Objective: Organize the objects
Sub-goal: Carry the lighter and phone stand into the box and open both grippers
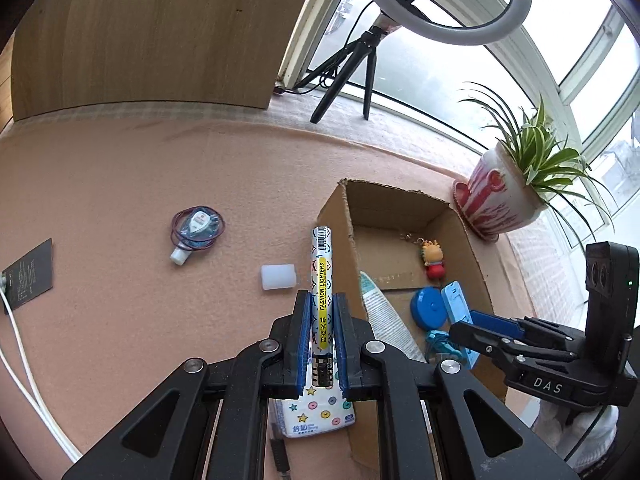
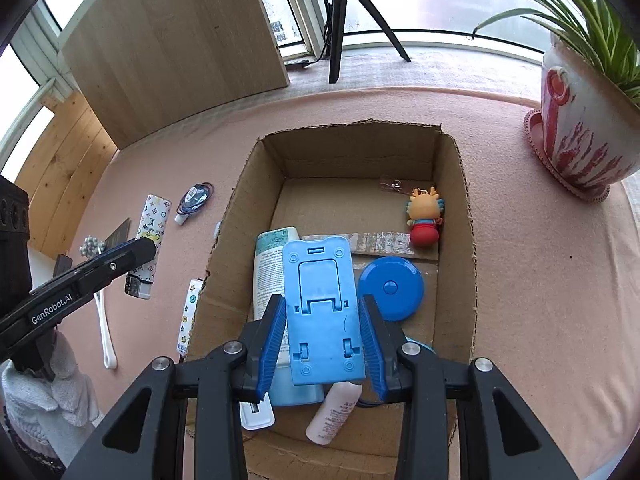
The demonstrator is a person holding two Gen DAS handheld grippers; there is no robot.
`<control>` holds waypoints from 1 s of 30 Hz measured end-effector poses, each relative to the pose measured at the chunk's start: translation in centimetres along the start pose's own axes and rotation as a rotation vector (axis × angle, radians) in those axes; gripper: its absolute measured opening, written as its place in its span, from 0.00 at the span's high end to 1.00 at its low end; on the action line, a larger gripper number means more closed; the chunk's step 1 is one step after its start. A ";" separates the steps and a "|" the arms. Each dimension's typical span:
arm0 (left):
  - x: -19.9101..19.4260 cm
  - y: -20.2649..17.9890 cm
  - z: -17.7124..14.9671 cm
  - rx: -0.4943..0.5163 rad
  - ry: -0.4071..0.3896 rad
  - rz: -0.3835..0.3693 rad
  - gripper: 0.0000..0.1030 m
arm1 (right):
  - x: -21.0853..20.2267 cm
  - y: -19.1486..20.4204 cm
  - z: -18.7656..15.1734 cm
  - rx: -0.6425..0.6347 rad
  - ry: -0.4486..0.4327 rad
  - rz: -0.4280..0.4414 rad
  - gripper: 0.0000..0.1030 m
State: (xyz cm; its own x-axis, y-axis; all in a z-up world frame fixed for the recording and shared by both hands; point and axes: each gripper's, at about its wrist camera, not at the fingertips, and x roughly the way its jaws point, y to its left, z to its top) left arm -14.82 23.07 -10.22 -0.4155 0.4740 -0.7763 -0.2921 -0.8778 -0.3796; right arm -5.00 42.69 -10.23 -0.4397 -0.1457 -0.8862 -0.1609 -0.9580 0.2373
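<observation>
left gripper [image 1: 322,316] pinches the lighter [image 1: 322,280] above the mat, just left of the box [image 1: 334,204]; held low, it may tip on release. right gripper [image 2: 322,334], jaws spread round the stand [image 2: 320,304] over the box, may snag it withdrawing.

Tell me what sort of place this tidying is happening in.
Probably a home, on a table or ledge by a big window: a pink felt-like cover, a striped-leaf plant in a red-and-white ceramic pot, and a white ring light on a black tripod against the glass.
</observation>
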 end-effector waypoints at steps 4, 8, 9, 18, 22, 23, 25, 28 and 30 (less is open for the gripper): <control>1.7 -3.1 1.2 0.056 0.018 -0.016 0.89 | 0.0 -0.7 -0.8 0.005 0.008 -0.006 0.67; 3.6 -5.4 1.8 0.091 0.044 -0.024 0.89 | 0.1 -1.6 -1.3 0.020 0.015 -0.013 0.67; 4.0 -5.8 1.9 0.095 0.051 -0.030 0.89 | 0.0 -1.8 -1.3 0.025 0.015 -0.015 0.67; 5.2 -7.1 2.2 0.101 0.065 -0.049 0.49 | -0.6 -3.1 -1.7 0.060 0.006 0.010 0.63; 3.9 -6.0 2.4 0.100 0.046 -0.042 0.49 | -0.9 -3.3 -1.8 0.084 -0.003 0.023 0.60; 3.5 -5.5 2.4 0.097 0.042 -0.040 0.49 | -1.0 -3.4 -1.8 0.090 -0.004 0.027 0.60; 2.7 -4.1 2.4 0.087 0.038 -0.030 0.49 | -1.1 -3.4 -1.8 0.100 -0.010 0.032 0.60; 1.5 -1.7 2.0 0.065 0.037 -0.008 0.49 | -1.3 -3.3 -1.9 0.109 -0.014 0.048 0.60; 0.8 0.1 1.6 0.043 0.036 0.009 0.49 | -1.4 -3.1 -2.0 0.110 -0.018 0.060 0.60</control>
State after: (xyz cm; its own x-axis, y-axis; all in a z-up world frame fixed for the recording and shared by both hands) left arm -16.58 23.51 -10.03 -0.3869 0.4628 -0.7976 -0.3258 -0.8778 -0.3513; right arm -2.13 45.39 -10.53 -0.4669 -0.1965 -0.8622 -0.2292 -0.9148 0.3326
